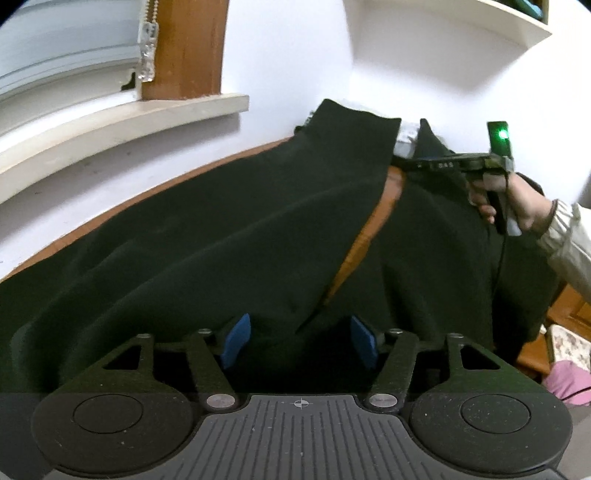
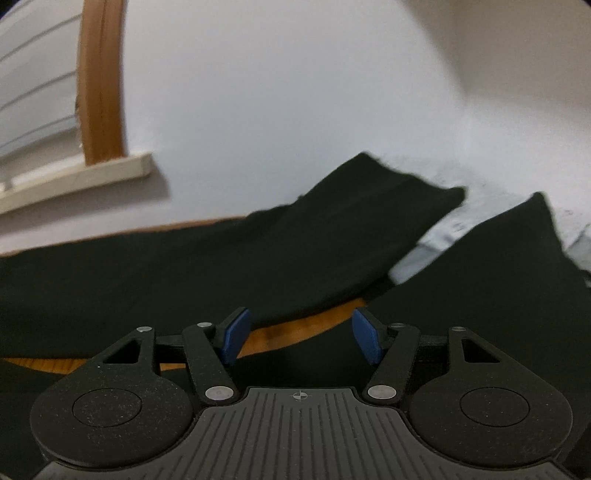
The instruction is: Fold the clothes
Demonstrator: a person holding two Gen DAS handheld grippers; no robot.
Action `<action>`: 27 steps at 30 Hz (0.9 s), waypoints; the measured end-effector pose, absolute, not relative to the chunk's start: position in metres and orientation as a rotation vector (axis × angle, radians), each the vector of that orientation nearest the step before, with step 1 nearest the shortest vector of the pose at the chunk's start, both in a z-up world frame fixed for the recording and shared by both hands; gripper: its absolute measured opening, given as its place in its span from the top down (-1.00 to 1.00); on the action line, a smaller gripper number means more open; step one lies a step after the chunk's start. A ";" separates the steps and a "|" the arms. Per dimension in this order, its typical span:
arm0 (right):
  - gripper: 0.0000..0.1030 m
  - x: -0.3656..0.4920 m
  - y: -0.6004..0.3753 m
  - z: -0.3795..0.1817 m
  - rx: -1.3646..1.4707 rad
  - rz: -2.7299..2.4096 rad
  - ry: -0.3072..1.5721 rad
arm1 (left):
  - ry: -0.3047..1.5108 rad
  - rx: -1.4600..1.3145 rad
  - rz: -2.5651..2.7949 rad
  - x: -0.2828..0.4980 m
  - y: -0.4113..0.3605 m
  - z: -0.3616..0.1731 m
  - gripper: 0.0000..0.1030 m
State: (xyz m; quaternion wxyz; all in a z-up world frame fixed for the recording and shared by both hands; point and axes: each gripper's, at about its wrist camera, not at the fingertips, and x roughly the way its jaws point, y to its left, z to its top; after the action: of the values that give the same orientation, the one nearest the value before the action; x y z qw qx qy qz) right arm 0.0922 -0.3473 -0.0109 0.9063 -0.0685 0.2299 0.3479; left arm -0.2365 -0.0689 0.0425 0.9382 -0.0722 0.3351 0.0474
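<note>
Black trousers (image 1: 229, 229) lie spread on a brown wooden table (image 1: 373, 229), the two legs parted so a strip of wood shows between them. My left gripper (image 1: 300, 341) is open, blue pads wide apart, low over the crotch area. In the right wrist view the trousers (image 2: 295, 243) stretch away with both leg ends near the wall. My right gripper (image 2: 301, 336) is open and empty, just above the gap between the legs. It also shows in the left wrist view (image 1: 402, 162), held by a hand over the right leg (image 1: 443, 236).
A white wall with a window sill (image 1: 122, 118) and wooden frame (image 1: 184, 48) lies behind the table. A white shelf (image 1: 480, 26) hangs upper right. White cloth (image 2: 436, 236) lies under the leg ends. A pink item (image 1: 565, 380) and floral fabric sit off the table's right edge.
</note>
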 end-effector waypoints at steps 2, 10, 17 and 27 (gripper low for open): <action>-0.21 0.089 -0.339 -0.013 -0.169 0.719 0.480 | 0.685 -0.140 0.101 -0.232 -0.072 0.041 -0.25; -0.37 0.094 -0.324 -0.023 -0.246 0.723 0.511 | 0.633 -0.126 0.110 -0.223 -0.086 0.047 0.12; -0.37 0.093 -0.322 -0.026 -0.269 0.720 0.517 | 0.693 -0.132 0.036 -0.196 -0.093 0.037 -0.08; -0.37 0.090 -0.334 -0.024 -0.205 0.734 0.467 | 0.530 -0.167 0.009 -0.205 -0.088 0.060 0.87</action>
State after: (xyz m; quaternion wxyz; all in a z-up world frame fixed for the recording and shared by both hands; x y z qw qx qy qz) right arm 0.0902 -0.3340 -0.0238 0.9017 -0.0991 0.2259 0.3550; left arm -0.2047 -0.0880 0.0605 0.9616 -0.0826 0.2617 0.0046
